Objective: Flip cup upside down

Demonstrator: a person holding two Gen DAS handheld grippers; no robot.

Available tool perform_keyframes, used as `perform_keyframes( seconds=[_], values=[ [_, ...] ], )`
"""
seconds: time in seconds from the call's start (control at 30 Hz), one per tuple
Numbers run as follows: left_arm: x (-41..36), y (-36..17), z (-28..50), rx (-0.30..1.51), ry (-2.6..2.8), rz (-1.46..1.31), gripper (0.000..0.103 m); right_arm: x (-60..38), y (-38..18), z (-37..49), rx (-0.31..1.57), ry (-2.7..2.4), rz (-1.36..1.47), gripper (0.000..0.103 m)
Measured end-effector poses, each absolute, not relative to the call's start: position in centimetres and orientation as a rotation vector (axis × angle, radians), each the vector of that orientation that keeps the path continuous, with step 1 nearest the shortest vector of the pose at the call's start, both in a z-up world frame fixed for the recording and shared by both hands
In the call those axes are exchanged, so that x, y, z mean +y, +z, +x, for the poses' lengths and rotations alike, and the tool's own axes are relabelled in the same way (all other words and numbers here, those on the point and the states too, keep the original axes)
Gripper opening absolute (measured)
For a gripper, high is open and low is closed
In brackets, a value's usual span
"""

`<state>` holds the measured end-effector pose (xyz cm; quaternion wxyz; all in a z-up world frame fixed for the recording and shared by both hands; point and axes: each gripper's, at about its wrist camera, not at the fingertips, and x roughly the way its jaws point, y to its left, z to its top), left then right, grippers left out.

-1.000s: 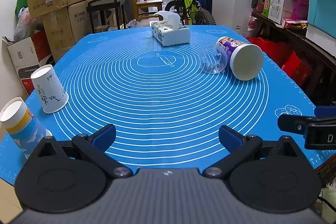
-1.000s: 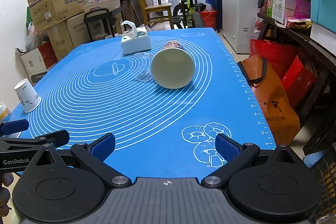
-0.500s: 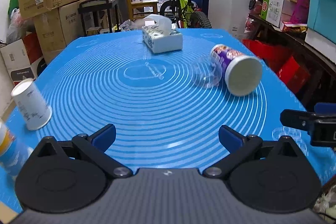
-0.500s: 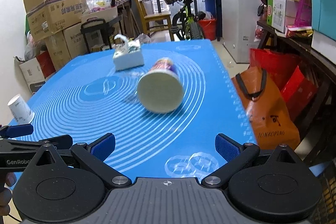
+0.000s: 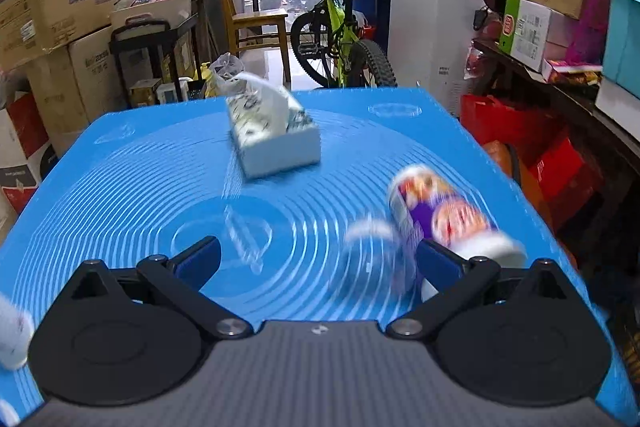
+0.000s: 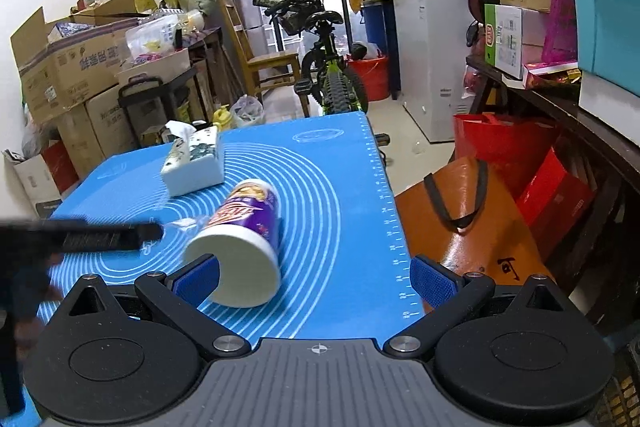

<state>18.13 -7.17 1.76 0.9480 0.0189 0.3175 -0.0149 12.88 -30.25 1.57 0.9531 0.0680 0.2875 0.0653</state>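
Note:
A purple-and-white paper cup [image 6: 244,239] lies on its side on the blue mat [image 6: 328,187], its white base toward me. It also shows in the left wrist view [image 5: 444,217], blurred. A clear plastic cup [image 5: 368,255] lies beside it on its left, blurred. My right gripper [image 6: 316,277] is open, its left finger just in front of the cup's base. My left gripper [image 5: 320,261] is open and empty, its right finger close in front of the purple cup. The left gripper shows from the side in the right wrist view [image 6: 112,233].
A tissue box [image 5: 276,137] stands on the mat behind the cups. A white paper cup [image 5: 12,339] is at the left edge. An orange bag [image 6: 460,211] sits off the mat's right edge. Boxes, a bicycle and a fridge stand beyond.
Both grippers have moved forward toward the lying cups. The left one has swung right, so the left-hand cups have slid out of view.

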Motion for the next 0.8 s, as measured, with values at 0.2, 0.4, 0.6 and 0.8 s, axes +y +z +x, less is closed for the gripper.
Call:
perform_keyframes(
  seconds=[0.2, 0.4, 0.6, 0.8],
  values=[
    [-7.8, 0.6, 22.8, 0.757, -0.017, 0.042, 0.102, -31.1, 0.4, 13.0, 0.608, 0.116, 0.132, 0.101],
    [-7.6, -0.2, 23.5, 0.818, -0.063, 0.011, 0.102, -31.6, 0.0, 12.9, 0.615, 0.098, 0.124, 0.101],
    [-8.3, -0.5, 23.7, 0.853, -0.12, -0.003, 0.101, -31.5, -0.4, 13.0, 0.621, 0.092, 0.121, 0.101],
    [-8.4, -1.1, 24.2, 0.89, -0.143, -0.002, 0.072, -31.8, -1.0, 13.6, 0.631, 0.085, 0.119, 0.101]
  ],
)
